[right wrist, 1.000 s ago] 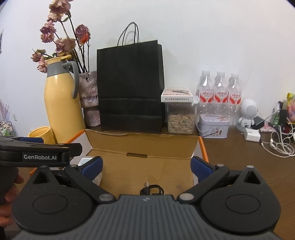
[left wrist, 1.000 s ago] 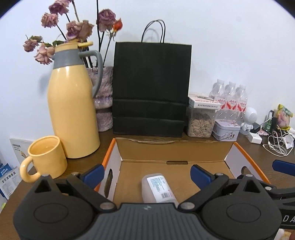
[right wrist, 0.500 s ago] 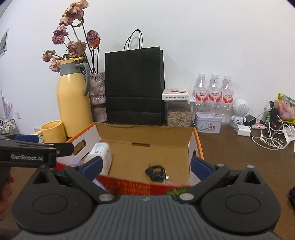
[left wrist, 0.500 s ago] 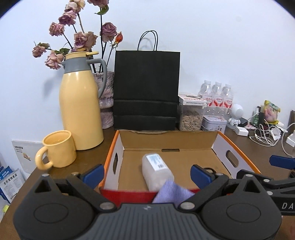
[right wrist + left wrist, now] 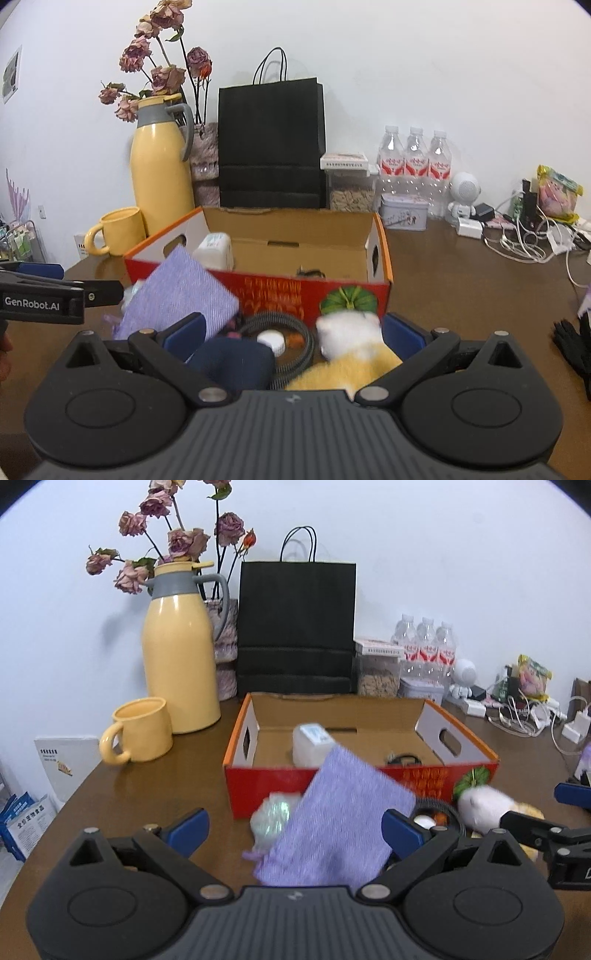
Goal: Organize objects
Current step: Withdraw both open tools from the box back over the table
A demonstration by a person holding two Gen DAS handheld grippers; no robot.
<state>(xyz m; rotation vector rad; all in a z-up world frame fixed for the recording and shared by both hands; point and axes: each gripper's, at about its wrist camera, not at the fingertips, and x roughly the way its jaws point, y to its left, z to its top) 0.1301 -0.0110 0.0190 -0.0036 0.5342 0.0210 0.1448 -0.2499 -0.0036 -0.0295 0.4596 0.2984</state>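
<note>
An open cardboard box with a red front (image 5: pixel 424 777) (image 5: pixel 280 290) stands mid-table. Inside it lie a white bottle (image 5: pixel 312 744) (image 5: pixel 214 249) and a black cable (image 5: pixel 404 758). A purple fabric pouch (image 5: pixel 332 823) (image 5: pixel 177 295) leans on the box front, beside a shiny packet (image 5: pixel 275 814). My left gripper (image 5: pixel 293 830) is open, with the pouch loose between its fingers. My right gripper (image 5: pixel 294 332) is open over a white-and-yellow plush (image 5: pixel 351 334) (image 5: pixel 484 805), a dark blue bundle (image 5: pixel 232 362) and a coiled spring hose (image 5: pixel 295 328).
A yellow thermos (image 5: pixel 177 664), a yellow mug (image 5: pixel 144 729), a black paper bag (image 5: pixel 295 627) and dried flowers stand behind the box. Water bottles (image 5: pixel 415 162), a seed jar, a tin and chargers with cables (image 5: pixel 524 247) fill the back right. Black gloves (image 5: pixel 572 343) lie at the right.
Both grippers have drawn back from over the box. The red box front, the purple pouch, the plush and the hose have come into view in front of it.
</note>
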